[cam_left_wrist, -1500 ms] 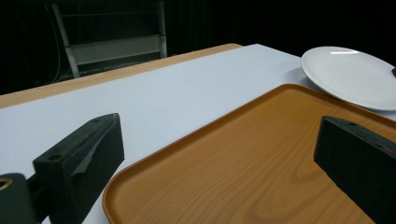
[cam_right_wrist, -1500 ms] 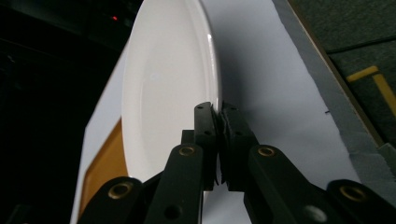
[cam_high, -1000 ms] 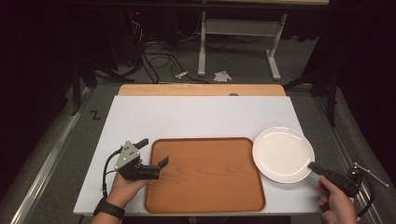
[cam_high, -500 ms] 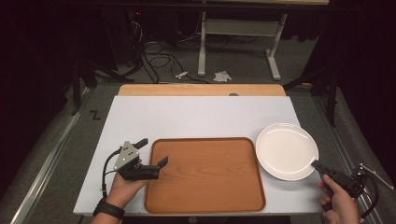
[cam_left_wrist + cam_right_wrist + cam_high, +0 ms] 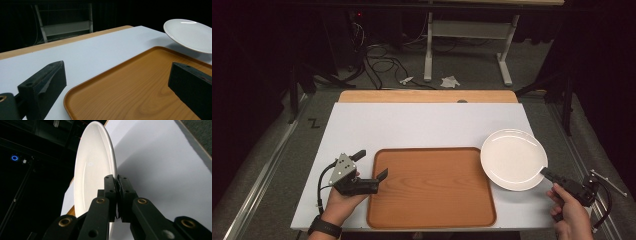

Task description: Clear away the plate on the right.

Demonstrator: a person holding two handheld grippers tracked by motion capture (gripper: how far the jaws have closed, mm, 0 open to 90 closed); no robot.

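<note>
While the right tongs [image 5: 546, 172] clench its rim, the plate [image 5: 513, 159] has shifted slightly (left tongs [image 5: 373, 165] released).

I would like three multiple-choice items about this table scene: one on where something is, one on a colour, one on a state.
1. Where is the white plate?
A. at the right edge of the wooden tray
B. left of the tray
C. on the floor

2. What colour is the tray?
A. blue
B. brown
C. green

3. How stands the right hand-held gripper?
A. wide open over the tray
B. shut on the plate's rim
C. lying loose on the table

Answers:
1. A, since the high view shows the plate beside the tray's right edge.
2. B, since the tray shows brown wood grain in the left gripper view.
3. B, since the right gripper view shows both jaws pressed on the rim; the left hand-held gripper is the open one.
</note>
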